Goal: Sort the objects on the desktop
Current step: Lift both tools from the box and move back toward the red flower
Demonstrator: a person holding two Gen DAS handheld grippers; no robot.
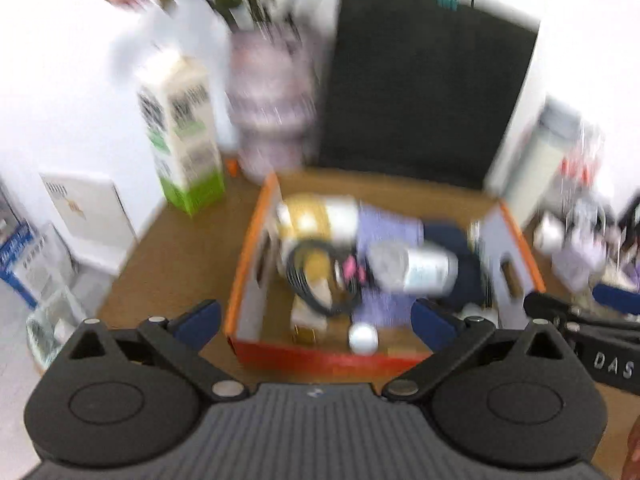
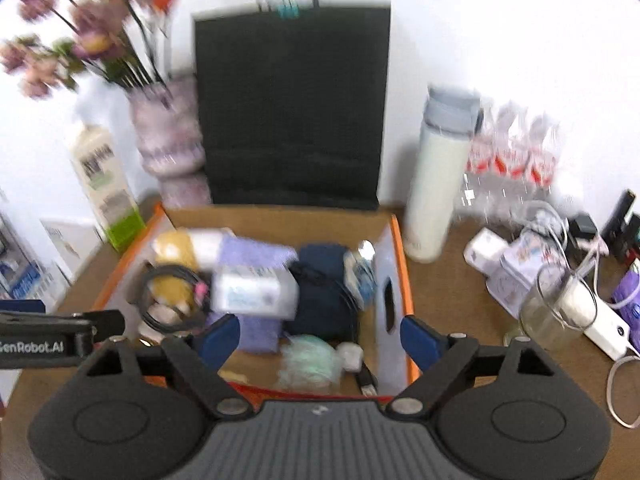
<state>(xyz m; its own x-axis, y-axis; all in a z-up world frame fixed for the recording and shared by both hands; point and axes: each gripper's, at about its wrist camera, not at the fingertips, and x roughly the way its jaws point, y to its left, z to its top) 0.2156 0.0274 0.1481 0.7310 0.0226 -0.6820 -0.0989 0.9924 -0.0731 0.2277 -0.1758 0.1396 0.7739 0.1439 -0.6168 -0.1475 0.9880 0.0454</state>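
An orange-rimmed cardboard box (image 1: 244,264) sits on the brown desk and holds several items. Among them are a white and gold bottle (image 1: 316,216), a coiled black cable (image 1: 316,280), a white container (image 1: 416,268), a purple cloth (image 1: 388,228) and a navy pouch (image 1: 468,268). My left gripper (image 1: 316,318) hovers open above the box's near edge with nothing between its fingers. The right wrist view shows the same box (image 2: 402,256), the white container (image 2: 256,292), the navy pouch (image 2: 324,292) and a pale green pack (image 2: 308,360). My right gripper (image 2: 320,336) is open and empty over the near edge.
A green and white carton (image 1: 180,132), a vase of flowers (image 2: 168,136) and a black bag (image 2: 292,108) stand behind the box. To its right are a white thermos (image 2: 440,176), a glass (image 2: 556,312), a white power strip (image 2: 608,332) and cables.
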